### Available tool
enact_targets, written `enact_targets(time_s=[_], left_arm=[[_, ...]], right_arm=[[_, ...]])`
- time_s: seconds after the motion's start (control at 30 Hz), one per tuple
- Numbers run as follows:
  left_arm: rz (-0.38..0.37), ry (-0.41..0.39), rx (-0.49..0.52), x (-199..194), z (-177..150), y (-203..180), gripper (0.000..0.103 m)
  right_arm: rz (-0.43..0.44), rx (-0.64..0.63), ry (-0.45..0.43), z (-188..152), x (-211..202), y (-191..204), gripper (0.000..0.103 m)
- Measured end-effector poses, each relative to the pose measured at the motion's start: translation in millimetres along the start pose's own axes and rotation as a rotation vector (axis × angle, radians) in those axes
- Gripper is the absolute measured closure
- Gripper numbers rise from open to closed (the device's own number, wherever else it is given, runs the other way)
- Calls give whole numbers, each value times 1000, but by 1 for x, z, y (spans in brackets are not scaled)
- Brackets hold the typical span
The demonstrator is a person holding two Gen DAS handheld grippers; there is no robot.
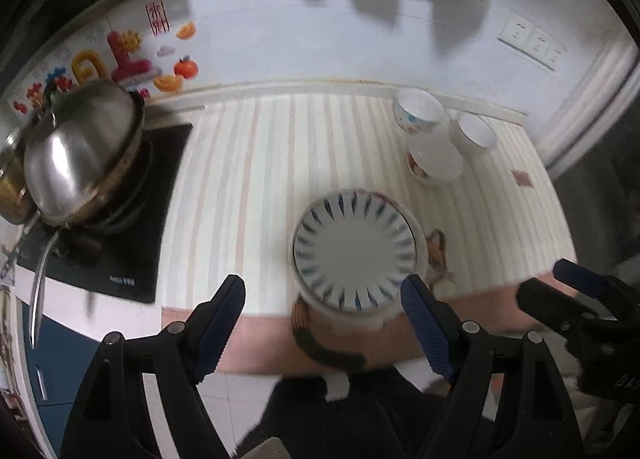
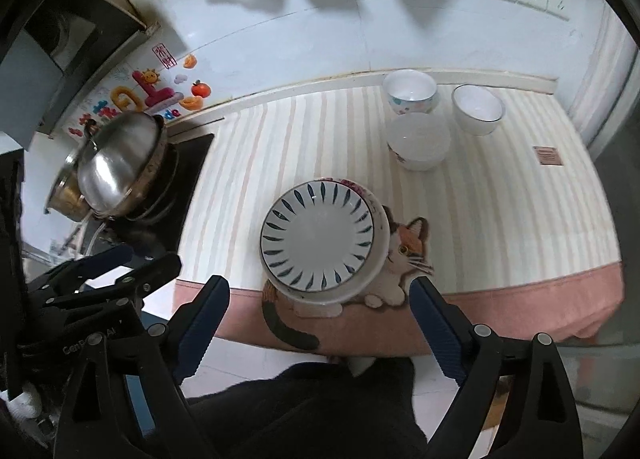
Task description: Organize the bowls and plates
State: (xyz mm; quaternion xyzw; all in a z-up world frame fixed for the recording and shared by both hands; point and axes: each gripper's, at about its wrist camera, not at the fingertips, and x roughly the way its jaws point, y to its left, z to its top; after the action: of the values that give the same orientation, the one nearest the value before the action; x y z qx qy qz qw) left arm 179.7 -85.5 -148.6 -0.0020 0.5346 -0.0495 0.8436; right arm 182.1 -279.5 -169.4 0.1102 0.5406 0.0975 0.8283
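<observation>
We held both tongs above the near edge of the surface [image 2: 312, 147], which was covered by a striped cloth with a pink border and a cat picture [image 2: 404, 255]. Our left tongs [image 1: 324, 323] were spread wide and gripped nothing, with the stacked plates just ahead between their blue-padded fingers [image 1: 222, 333]. Our right tongs [image 2: 320, 323] were likewise wide apart and held nothing.

The plate [image 2: 318, 237] with dark leaf marks around its rim lay on top of a larger white dish [image 2: 380, 263], and the pair sat near the front of the surface, partly over the cat picture. Three bowls stood in a cluster toward the back right: a patterned bowl [image 2: 410, 91] near the wall, a plain white bowl [image 2: 478, 109] beside it, and a third bowl [image 2: 418, 141] in front, close to or touching the other two; we could not tell which. All three stood well apart from the plates.

At the left, a steel pot [image 2: 120, 163] sat tilted on a black stove [image 2: 188, 187].
</observation>
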Motion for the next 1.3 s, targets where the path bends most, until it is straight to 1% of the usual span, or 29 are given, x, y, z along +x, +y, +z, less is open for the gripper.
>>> enact_targets(time_s=[0.03, 0.13, 0.2, 0.3, 0.37, 0.43, 0.5, 0.53, 0.57, 0.6, 0.67, 0.7, 0.73, 0.77, 0.8, 0.87, 0.93, 1.07, 1.2, 1.3], left_arm=[[4, -4, -3, 7, 8, -6, 24], [37, -23, -27, 34, 38, -23, 23], [51, -1, -38, 56, 56, -32, 23], [38, 67, -41, 104, 88, -49, 24], [15, 127, -39, 141, 109, -60, 24], [-28, 189, -36, 177, 126, -72, 24], [-53, 221, -26, 205, 140, -84, 24], [-52, 243, -10, 223, 147, -92, 24], [-59, 259, 4, 235, 151, -99, 24], [-70, 279, 26, 252, 157, -109, 25], [-74, 304, 41, 271, 163, -119, 31], [-83, 315, 45, 279, 165, -123, 40], [-95, 329, 46, 288, 166, -128, 49], [-105, 347, 47, 296, 167, -131, 58], [-111, 364, 45, 304, 167, -135, 63], [-129, 386, 41, 314, 169, -138, 74], [-125, 387, 41, 319, 171, -140, 75], [-124, 375, 45, 315, 172, -141, 76], [-115, 349, 55, 301, 171, -143, 77], [-107, 335, 70, 287, 162, -146, 77]], right_arm=[[11, 5, -2, 3, 4, -6, 9], [70, 42, 2, 26, 20, -43, 9], [97, 67, -14, 49, 36, -76, 9], [137, 100, 10, 82, 72, -121, 9], [131, 126, 41, 101, 99, -148, 9], [123, 146, 89, 122, 134, -175, 9], [114, 163, 125, 137, 162, -195, 10], [114, 167, 145, 145, 180, -206, 11], [118, 174, 160, 151, 192, -214, 16], [123, 183, 176, 156, 205, -221, 19], [143, 196, 208, 167, 230, -234, 37], [147, 198, 213, 169, 238, -238, 40], [148, 203, 220, 173, 247, -244, 48], [149, 206, 222, 175, 253, -247, 58], [146, 208, 227, 179, 261, -251, 63], [143, 211, 254, 181, 273, -255, 77], [164, 222, 276, 182, 285, -260, 85], [169, 220, 285, 183, 295, -261, 86], [163, 212, 287, 182, 293, -258, 88], [171, 198, 290, 177, 283, -250, 88]])
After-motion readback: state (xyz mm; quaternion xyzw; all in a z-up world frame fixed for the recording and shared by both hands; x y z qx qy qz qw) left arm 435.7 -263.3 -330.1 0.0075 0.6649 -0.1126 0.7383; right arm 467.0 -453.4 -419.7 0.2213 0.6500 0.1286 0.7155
